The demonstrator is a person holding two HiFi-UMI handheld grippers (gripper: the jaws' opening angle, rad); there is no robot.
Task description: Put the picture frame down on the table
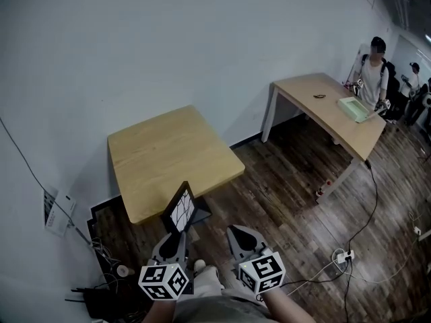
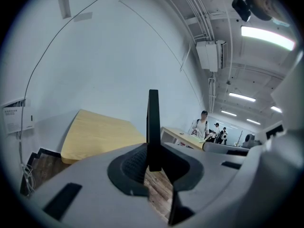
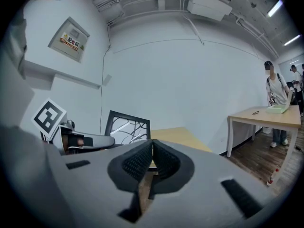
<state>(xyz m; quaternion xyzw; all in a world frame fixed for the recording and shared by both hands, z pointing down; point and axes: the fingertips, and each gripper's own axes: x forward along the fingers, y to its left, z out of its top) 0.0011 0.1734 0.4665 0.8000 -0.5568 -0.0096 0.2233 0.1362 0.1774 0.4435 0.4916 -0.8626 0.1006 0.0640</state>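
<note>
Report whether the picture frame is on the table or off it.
Off it. The left gripper is shut on the picture frame at its edge and holds it in the air, short of the table.

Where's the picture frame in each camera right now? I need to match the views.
Head view: picture frame lower centre, held by the left gripper, at the wooden table near edge.
Left gripper view: picture frame dead centre, an edge-on dark bar between the jaws.
Right gripper view: picture frame left of centre, face showing.
Shared landmark: the wooden table.
</note>
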